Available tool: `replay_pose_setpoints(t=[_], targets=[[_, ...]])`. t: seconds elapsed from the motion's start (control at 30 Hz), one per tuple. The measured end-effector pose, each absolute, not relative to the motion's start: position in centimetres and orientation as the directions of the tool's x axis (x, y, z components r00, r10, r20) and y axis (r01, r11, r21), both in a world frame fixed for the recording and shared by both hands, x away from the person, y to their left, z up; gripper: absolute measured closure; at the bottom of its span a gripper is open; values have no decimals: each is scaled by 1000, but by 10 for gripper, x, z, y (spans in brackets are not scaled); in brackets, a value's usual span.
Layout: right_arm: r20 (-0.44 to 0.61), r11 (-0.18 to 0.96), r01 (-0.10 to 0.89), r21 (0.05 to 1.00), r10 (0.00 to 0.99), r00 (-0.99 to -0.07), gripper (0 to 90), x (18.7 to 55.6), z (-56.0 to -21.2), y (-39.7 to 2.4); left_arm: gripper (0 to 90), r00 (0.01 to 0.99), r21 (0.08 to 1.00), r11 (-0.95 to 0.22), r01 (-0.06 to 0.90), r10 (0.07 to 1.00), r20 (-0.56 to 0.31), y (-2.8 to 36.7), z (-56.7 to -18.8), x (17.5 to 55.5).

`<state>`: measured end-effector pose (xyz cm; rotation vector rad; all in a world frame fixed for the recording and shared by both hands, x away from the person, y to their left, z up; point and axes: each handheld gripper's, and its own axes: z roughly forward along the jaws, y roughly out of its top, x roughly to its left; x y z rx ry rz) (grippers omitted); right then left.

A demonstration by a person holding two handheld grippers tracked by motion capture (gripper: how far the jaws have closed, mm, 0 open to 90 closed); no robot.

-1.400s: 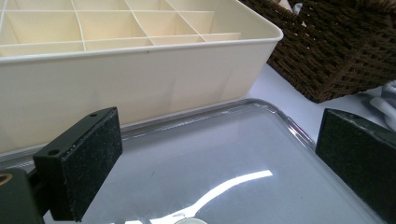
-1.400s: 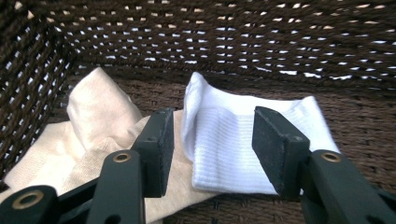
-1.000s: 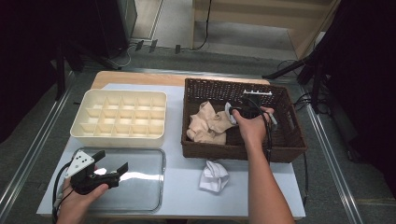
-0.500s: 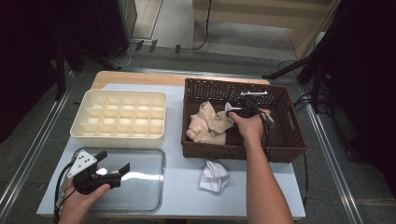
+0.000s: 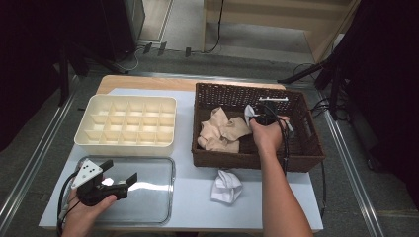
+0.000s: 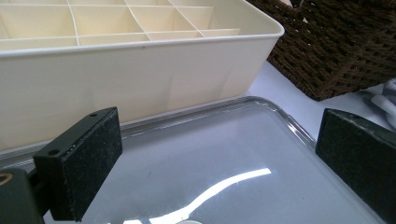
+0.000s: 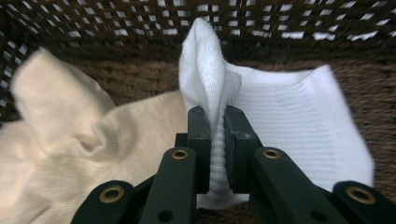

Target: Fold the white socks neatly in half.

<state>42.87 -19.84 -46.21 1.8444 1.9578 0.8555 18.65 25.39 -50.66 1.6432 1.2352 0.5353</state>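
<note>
Two claws: right (image 7: 217,122) pinching white sock (image 7: 280,121) | left (image 6: 219,163) wide | maybe two cream socks (image 5: 220,129)

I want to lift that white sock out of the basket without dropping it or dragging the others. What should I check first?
1. Right hand-held gripper pinching the white sock: ok, jaws just closed on a fold.
2. Hold is deep enough: cannot tell.
3. Beige socks free of the jaws: ok.
4. Wicker basket rim clear above the sock: ok.
5. Left hand-held gripper out of the way, open over the clear lid: ok.
6. Compartment box has free cells: ok.
</note>
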Motion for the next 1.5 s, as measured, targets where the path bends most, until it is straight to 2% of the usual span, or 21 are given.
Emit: replay_pose_setpoints(t=[0.27,1.07,1.33,1.5], targets=[[197,-26,726,687,968,-152,838,410,-441,-198,13,392,884,-14,468,899,-193,252,-506,186],[221,-21,537,843,924,-311,838,329,-410,-198,13,417,882,-49,468,893,-172,239,-509,185],[249,-69,448,892,900,-357,838,301,-420,-195,13,421,879,-61,473,892,-164,235,-511,184],[211,-53,373,926,892,-399,838,291,-427,-194,13,424,881,-62,469,891,-163,232,-512,184]])
